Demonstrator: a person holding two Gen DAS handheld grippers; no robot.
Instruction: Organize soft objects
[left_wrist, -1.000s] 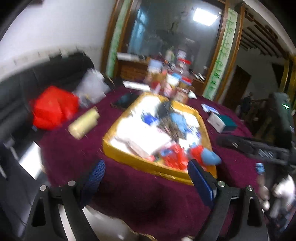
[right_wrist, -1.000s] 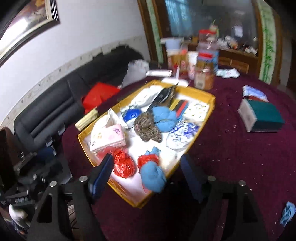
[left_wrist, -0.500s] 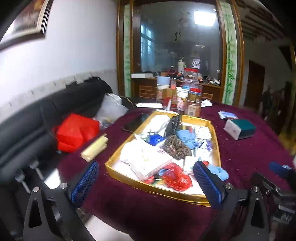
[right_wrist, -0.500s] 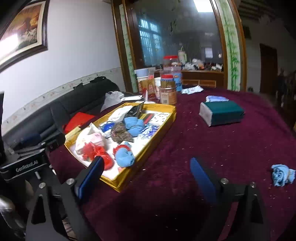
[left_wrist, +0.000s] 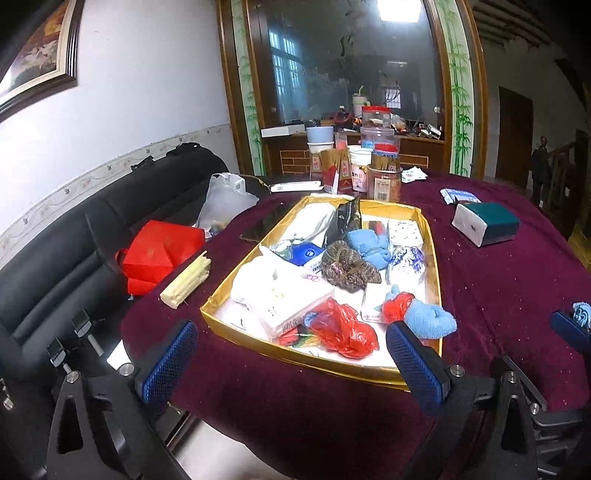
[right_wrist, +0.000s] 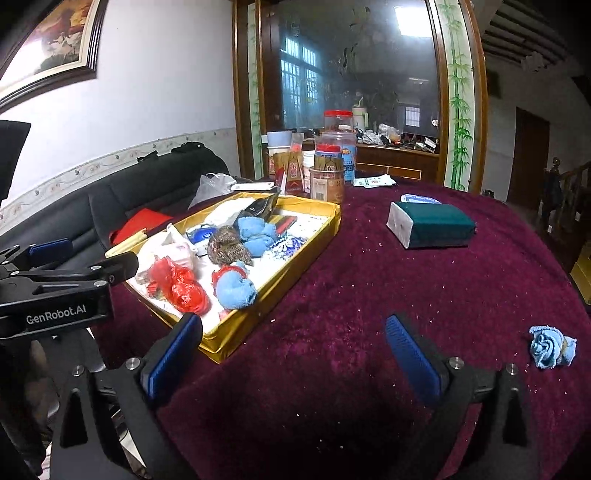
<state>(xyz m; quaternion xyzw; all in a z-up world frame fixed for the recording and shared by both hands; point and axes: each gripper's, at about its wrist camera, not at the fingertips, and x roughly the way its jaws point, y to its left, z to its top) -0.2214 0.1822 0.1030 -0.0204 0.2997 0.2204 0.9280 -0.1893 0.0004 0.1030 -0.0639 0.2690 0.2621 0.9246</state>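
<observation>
A gold tray (left_wrist: 431, 236) on the maroon tablecloth holds several soft items: a blue sock ball with a red band (left_wrist: 428, 319), a red plastic bag (left_wrist: 343, 328), a brown knitted bundle (left_wrist: 347, 264), a blue cloth (left_wrist: 369, 242) and a white tissue pack (left_wrist: 280, 295). My left gripper (left_wrist: 291, 363) stands open and empty just short of the tray's near rim. In the right wrist view the tray (right_wrist: 258, 314) lies to the left. The right gripper (right_wrist: 291, 358) hovers over bare cloth, its jaws still opening with nothing between them. A loose blue cloth roll (right_wrist: 552, 350) lies to its right.
A green-and-white box (right_wrist: 432, 225) sits mid-table. Jars and cartons (left_wrist: 369, 166) crowd the far end. Left of the table stands a black sofa (left_wrist: 74, 258) with a red bag (left_wrist: 159, 251). A pale stick (left_wrist: 186, 282) and a dark phone (left_wrist: 258, 227) lie beside the tray.
Both views steadied and drew back from the tray. The right gripper swung to the right off the tray and its jaws widened. The left jaws widened slightly. The loose blue roll came into view.
</observation>
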